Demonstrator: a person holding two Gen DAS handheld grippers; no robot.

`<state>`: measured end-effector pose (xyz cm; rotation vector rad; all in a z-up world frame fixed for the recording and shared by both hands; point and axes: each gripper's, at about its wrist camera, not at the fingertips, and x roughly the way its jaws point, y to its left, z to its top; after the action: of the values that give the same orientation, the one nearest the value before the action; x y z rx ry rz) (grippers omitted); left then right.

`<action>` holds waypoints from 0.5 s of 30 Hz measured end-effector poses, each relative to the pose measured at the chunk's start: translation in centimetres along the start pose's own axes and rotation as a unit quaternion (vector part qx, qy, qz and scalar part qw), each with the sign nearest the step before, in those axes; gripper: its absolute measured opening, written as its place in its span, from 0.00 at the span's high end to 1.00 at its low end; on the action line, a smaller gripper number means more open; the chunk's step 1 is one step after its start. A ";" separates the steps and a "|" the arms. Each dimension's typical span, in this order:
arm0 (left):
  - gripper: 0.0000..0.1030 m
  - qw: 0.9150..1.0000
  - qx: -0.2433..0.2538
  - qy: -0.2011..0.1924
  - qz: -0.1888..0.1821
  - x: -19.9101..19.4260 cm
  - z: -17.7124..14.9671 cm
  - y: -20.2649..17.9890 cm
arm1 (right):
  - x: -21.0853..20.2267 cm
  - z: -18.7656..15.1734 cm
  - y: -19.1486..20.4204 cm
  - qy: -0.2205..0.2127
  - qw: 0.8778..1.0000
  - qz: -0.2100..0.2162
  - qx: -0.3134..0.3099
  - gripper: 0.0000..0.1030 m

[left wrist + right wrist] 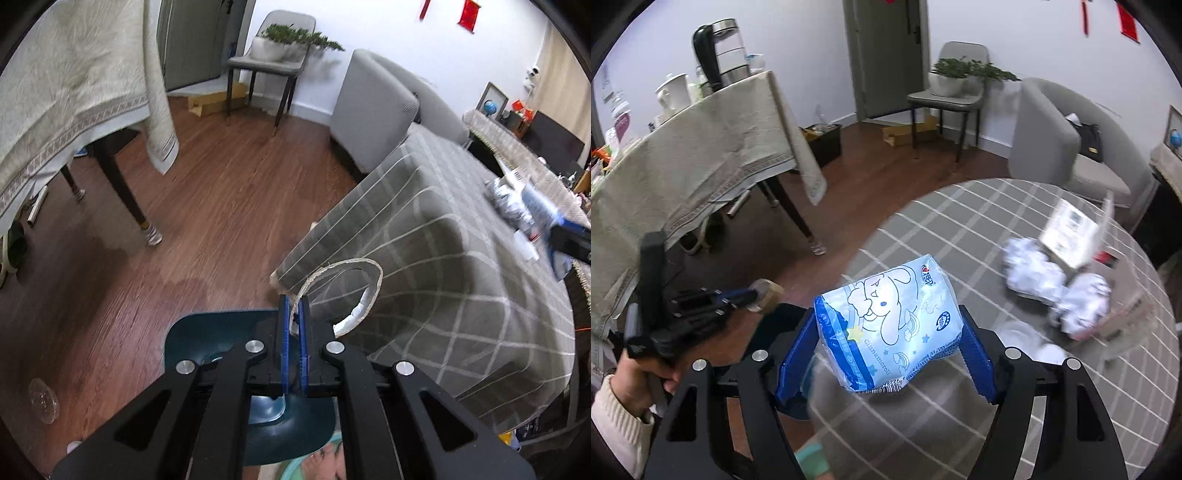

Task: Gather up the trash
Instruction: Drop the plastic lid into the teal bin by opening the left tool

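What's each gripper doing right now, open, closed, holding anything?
Left gripper: closed, fingers pinching the rim of a cardboard tape ring.
Right gripper: fingers spread wide but gripping a blue Cinnamoroll packet between them.

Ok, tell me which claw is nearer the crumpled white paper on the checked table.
Right. The right claw, holding the blue packet, sits over the table beside the crumpled paper; the left claw, pinching a tape ring, hangs off the table's edge.

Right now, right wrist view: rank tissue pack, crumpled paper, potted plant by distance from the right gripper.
1. Tissue pack, between the right gripper jaws.
2. Crumpled paper, right, on the checked tablecloth.
3. Potted plant, far back on the grey chair.
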<state>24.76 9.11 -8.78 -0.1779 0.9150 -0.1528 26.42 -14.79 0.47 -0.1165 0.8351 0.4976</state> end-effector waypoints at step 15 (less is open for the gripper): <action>0.95 0.992 -0.026 0.119 0.031 4.9 -5.1 5.6 | 4.7 1.8 8.8 0.028 0.997 0.067 -0.041 0.28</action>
<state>23.95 13.08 -16.78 -0.1823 1.1608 -0.0927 26.20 -4.78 -0.91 -0.1508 0.8810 0.6569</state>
